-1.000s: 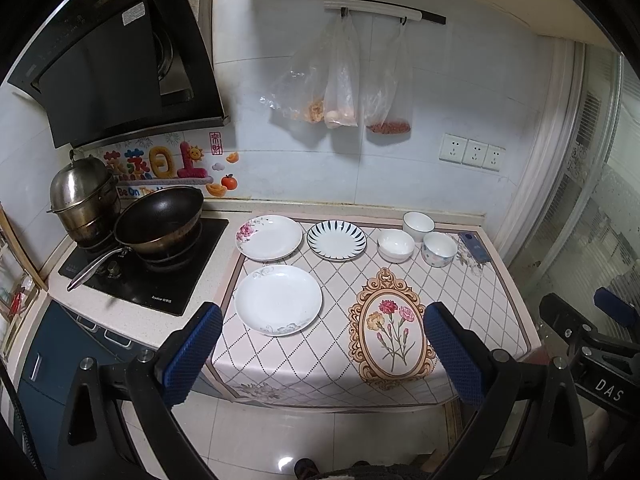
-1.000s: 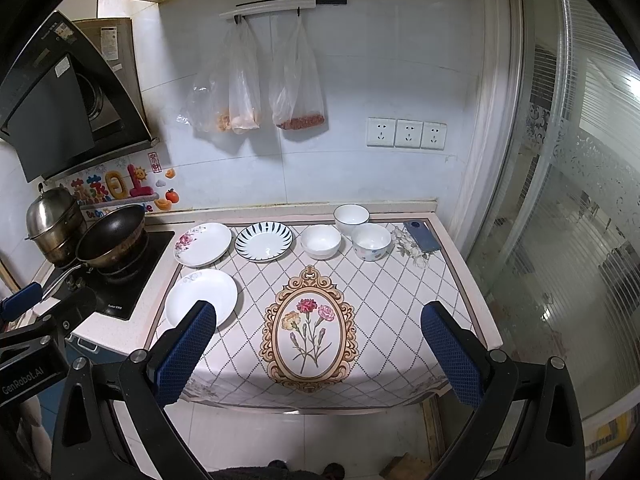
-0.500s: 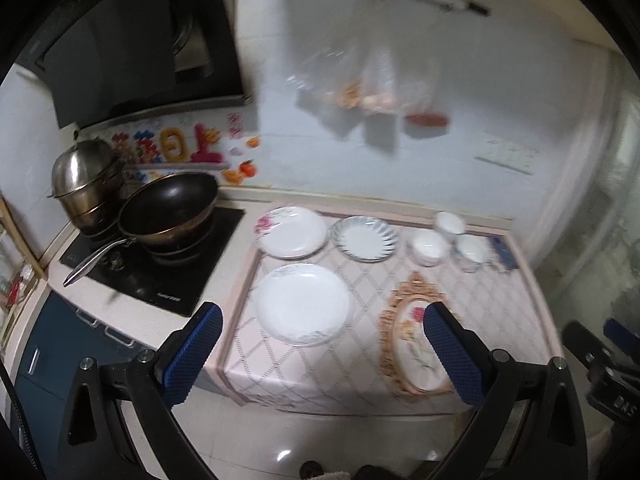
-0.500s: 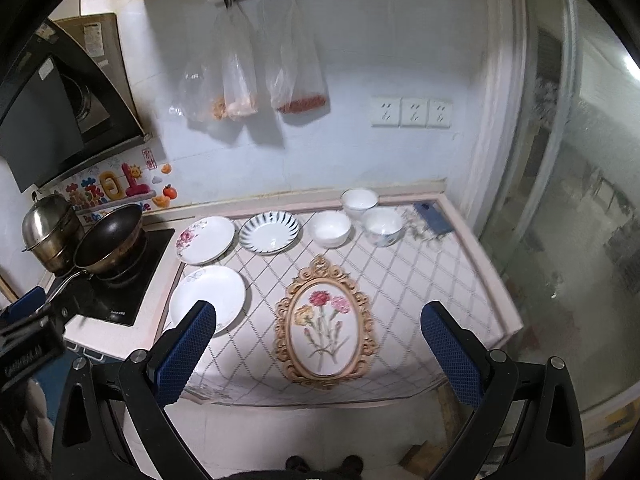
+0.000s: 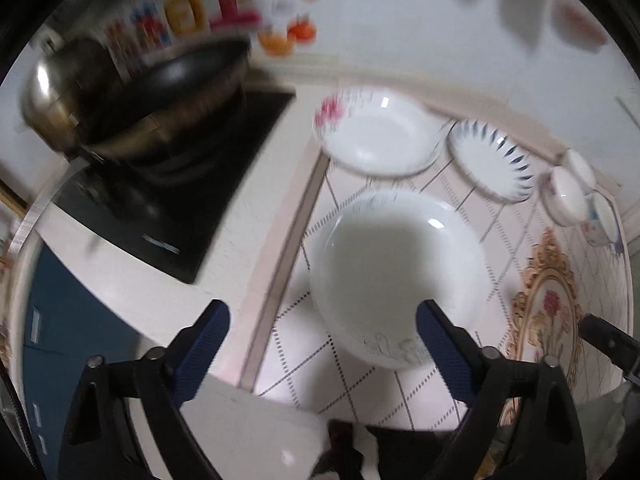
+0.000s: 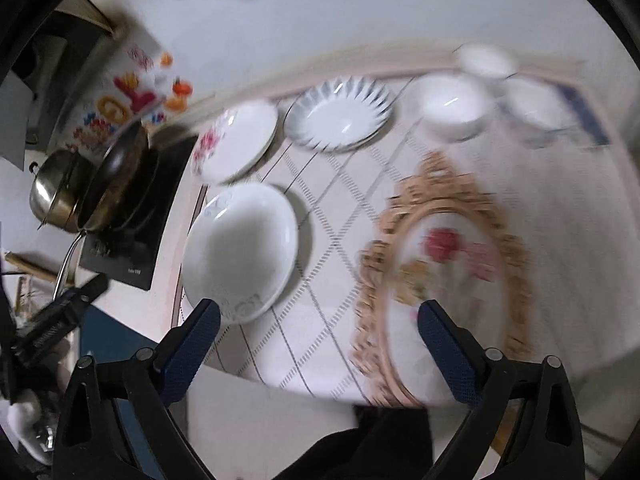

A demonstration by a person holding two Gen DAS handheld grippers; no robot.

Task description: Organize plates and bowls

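A plain white plate [image 5: 396, 276] [image 6: 240, 256] lies at the near left of the patterned cloth. Behind it sit a pink-flower plate [image 5: 376, 132] [image 6: 236, 140] and a blue-striped plate [image 5: 492, 168] [image 6: 340, 116]. Three white bowls [image 5: 566, 200] [image 6: 452, 108] cluster at the back right. My left gripper [image 5: 322, 316] hovers over the plain plate's near edge, jaws closing, pads pressing on nothing. My right gripper [image 6: 318, 312] hangs over the cloth between that plate and the flower motif, jaws closing, with nothing held.
A black wok [image 5: 160, 92] and a steel pot [image 5: 52, 92] stand on the dark hob [image 5: 192, 200] at the left. A gold-framed flower motif [image 6: 444, 264] is printed on the cloth. A dark phone [image 6: 584, 116] lies at the back right. The counter's front edge is just below the fingers.
Both grippers have dropped and tipped down toward the counter, so the plates loom much larger and blurred. Both pairs of fingers stand slightly closer together than before.
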